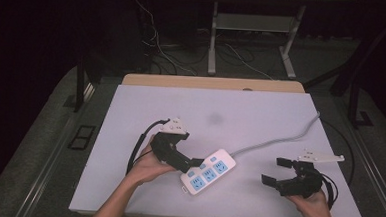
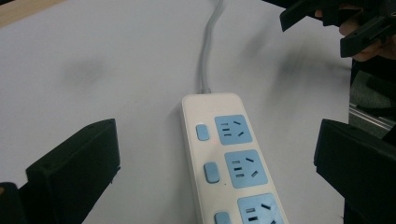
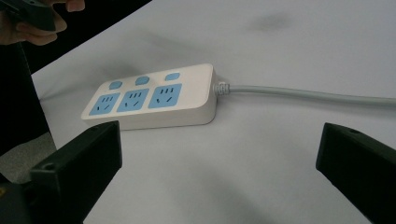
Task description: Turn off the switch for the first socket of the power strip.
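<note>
High view: the power strip lies flat near the front centre of the worktop, its grey cable trailing far right. The left gripper is at its left end; the right gripper hangs well apart, jaws spread.

Left gripper view: jaws spread, straddling the strip.

Right gripper view: jaws spread, empty, strip ahead.

Judgement: rigid, light, smooth plastic shell, likely slippery; grip across the narrow width on the long side walls, clear of the switches, as the stiff cable may tug.
</note>
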Tool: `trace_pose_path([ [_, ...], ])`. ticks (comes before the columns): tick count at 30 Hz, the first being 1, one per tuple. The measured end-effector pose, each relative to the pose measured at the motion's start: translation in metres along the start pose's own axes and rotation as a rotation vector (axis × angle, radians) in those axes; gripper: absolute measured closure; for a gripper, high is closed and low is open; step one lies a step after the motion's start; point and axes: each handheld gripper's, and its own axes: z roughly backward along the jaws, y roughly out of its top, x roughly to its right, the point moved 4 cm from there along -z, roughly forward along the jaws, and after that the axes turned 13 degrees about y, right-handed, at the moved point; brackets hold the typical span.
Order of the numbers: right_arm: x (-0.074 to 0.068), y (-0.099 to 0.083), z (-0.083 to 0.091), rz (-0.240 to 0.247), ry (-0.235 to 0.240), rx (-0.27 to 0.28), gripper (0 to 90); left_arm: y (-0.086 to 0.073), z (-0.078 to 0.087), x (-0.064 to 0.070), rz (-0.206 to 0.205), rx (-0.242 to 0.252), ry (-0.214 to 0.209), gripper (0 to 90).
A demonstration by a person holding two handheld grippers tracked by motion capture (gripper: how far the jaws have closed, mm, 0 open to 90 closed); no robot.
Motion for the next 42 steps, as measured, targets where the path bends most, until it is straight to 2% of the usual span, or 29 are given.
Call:
trace_pose_path([
  [14,0.0,0.0,0.0,0.005,0.003,-0.002,0.2,0.006,-0.02,0.001,-0.034,-0.056,-0.032,0.3],
  [26,0.0,0.0,0.0,0.005,0.004,-0.002,0.2,0.015,-0.033,0.004,-0.075,-0.098,-0.066,12.6],
  [30,0.0,0.0,0.0,0.006,0.005,-0.002,0.2,0.018,-0.038,0.004,-0.094,-0.117,-0.07,14.0],
  [34,0.0,0.0,0.0,0.006,0.005,-0.003,0.2,0.021,-0.042,0.004,-0.096,-0.123,-0.076,17.1],
  [40,0.0,0.0,0.001,0.006,0.002,-0.002,0.2,0.02,-0.048,0.004,-0.105,-0.148,-0.089,34.7],
  [41,0.0,0.0,0.001,0.005,0.002,-0.002,0.2,0.019,-0.049,0.004,-0.105,-0.15,-0.091,42.7],
  [42,0.0,0.0,0.001,0.005,0.002,-0.002,0.2,0.019,-0.05,0.004,-0.107,-0.152,-0.099,42.7],
])
